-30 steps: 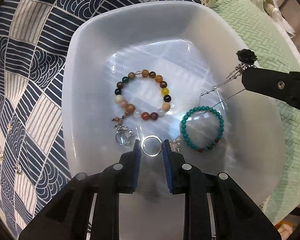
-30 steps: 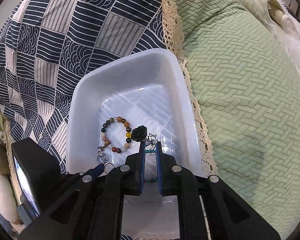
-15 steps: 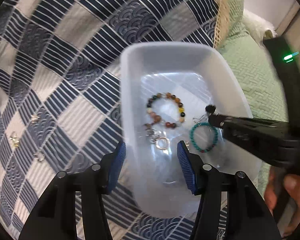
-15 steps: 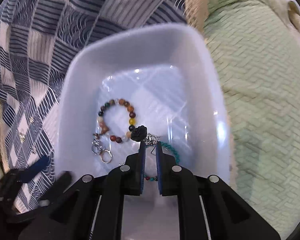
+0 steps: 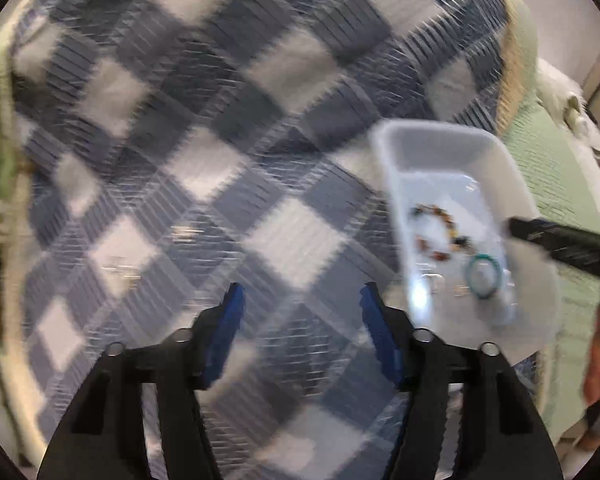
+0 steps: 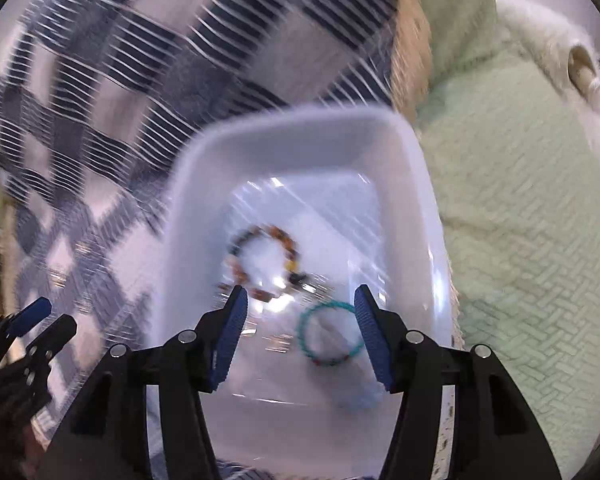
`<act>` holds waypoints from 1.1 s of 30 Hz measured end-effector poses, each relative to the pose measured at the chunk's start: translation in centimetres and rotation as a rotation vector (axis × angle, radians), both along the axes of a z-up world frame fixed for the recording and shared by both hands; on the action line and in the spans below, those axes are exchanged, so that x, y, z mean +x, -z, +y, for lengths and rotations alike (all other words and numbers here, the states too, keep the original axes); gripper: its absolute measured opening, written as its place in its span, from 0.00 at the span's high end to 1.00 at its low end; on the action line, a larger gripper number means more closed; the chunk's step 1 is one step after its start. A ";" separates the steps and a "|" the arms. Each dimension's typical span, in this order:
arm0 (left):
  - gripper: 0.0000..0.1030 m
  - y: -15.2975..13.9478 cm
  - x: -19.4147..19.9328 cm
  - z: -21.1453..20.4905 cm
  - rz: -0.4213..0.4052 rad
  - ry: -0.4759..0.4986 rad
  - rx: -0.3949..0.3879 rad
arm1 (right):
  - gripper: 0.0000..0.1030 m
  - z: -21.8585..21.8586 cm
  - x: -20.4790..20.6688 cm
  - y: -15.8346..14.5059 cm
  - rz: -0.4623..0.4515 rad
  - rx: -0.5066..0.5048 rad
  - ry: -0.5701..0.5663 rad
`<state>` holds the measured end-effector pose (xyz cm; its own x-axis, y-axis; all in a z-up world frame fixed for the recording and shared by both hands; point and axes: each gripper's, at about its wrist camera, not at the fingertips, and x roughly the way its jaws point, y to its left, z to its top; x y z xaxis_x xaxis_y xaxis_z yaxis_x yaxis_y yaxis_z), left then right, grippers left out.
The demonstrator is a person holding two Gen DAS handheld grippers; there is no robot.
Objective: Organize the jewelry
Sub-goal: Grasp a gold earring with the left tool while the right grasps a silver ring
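Bracelets (image 6: 332, 334) in tray (image 6: 416, 184) below right gripper (image 6: 300, 300), jaws spread | left gripper (image 5: 300, 298) over quilt (image 5: 180, 140), jaws spread

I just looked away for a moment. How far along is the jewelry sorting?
Done: a multicolour bracelet and a teal bracelet lie in the white tray, with small silver pieces beside them. In hand: nothing; the left gripper and right gripper have open, empty jaws. Left: blurred glints on the quilt may be more pieces.

Bed w/ navy-white patchwork quilt (image 5: 228, 128) & green blanket (image 6: 520, 220); white tray (image 6: 416, 168) on quilt, by blanket.
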<state>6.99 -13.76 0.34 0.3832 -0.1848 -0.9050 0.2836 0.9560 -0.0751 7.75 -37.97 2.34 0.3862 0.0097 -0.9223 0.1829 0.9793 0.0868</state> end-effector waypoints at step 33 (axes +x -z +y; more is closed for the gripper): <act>0.91 11.3 8.6 15.7 0.171 -0.260 -0.053 | 0.33 20.5 3.5 5.2 0.082 -0.015 -0.267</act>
<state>15.62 1.94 -10.98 0.2666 -0.1495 -0.9521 0.0095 0.9883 -0.1525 11.20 -17.46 -2.87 0.2962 0.0876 -0.9511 -0.0764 0.9948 0.0678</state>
